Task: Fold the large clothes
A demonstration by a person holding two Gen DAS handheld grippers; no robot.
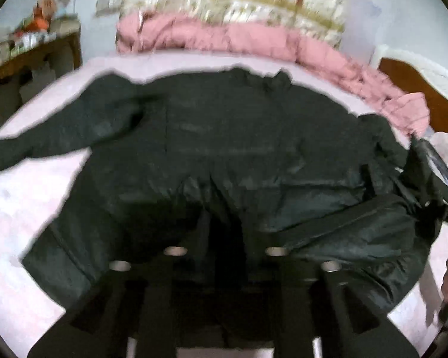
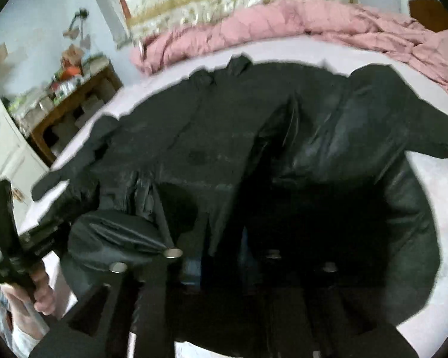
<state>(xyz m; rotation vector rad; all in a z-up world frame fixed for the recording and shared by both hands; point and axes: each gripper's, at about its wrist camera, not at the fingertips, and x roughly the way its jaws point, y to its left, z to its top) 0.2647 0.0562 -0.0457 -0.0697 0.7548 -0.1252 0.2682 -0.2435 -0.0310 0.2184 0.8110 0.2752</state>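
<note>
From the left wrist, a dark jacket (image 1: pixel 224 149) lies spread over a pale pink bed sheet (image 1: pixel 12 208), collar toward a pink quilt (image 1: pixel 224 38) at the far edge, one sleeve stretched out to the left. The left gripper (image 1: pixel 224 229) sits over the hem nearest the camera; dark fabric bunches up between its fingers, but blur and shadow hide whether they pinch it. At the right edge the other gripper (image 1: pixel 436 179) meets a lifted fold of the jacket.

From the right wrist, the jacket (image 2: pixel 212 137) fills the middle, its right side raised and folded over. The right gripper (image 2: pixel 224 238) is buried in black cloth; I cannot tell its grip. The left gripper (image 2: pixel 44 238), in a hand (image 2: pixel 41 292), touches the jacket's lower-left edge. A wooden table (image 2: pixel 71 110) stands behind.
</note>
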